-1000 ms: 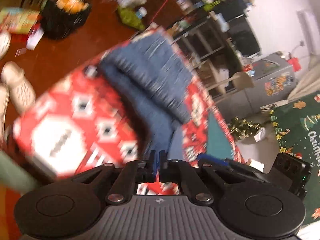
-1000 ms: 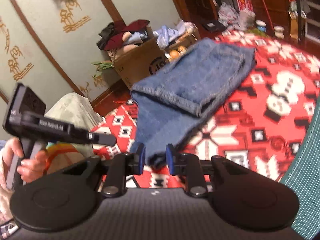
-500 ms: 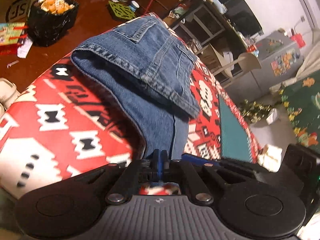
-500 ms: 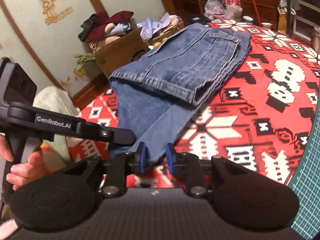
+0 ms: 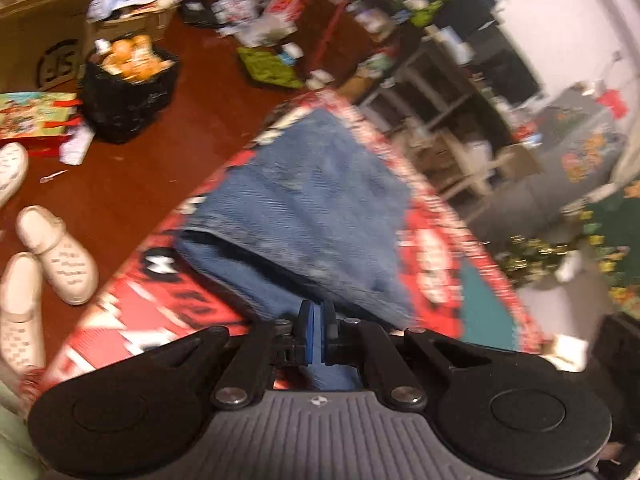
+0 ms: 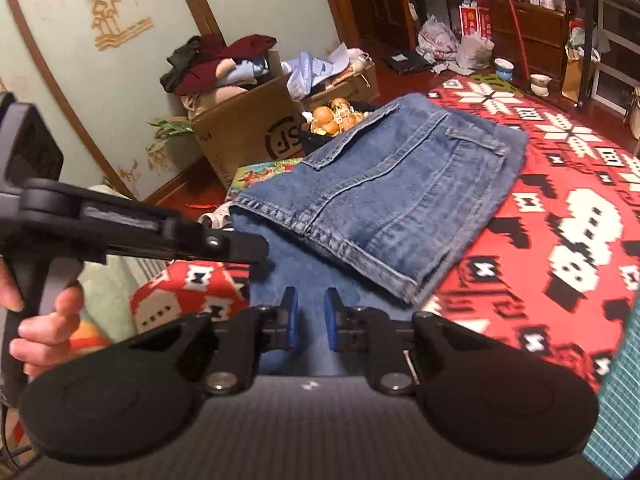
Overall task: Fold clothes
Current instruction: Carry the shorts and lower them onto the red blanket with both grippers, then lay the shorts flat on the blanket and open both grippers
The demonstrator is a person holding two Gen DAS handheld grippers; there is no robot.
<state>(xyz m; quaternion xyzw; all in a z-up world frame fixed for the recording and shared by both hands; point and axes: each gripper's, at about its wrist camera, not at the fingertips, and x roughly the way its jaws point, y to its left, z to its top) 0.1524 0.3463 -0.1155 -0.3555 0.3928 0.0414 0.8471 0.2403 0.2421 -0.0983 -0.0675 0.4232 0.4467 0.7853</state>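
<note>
A: How is the left hand-held gripper (image 5: 318,330) doing?

B: Its blue pads are pressing together on the near edge of the jeans (image 5: 304,216). That view is blurring.

A: And the right hand-held gripper (image 6: 311,320)?

B: Its jaws are closing with a gap between them; the lower denim layer is lying in that gap, the pads not yet pressing it.

A: Where are the jeans sitting?

B: They are lying folded on the red patterned cloth (image 6: 568,240), the upper layer resting over the lower one. A cardboard box (image 6: 248,128) of clothes is standing beyond, by the wall.
</note>
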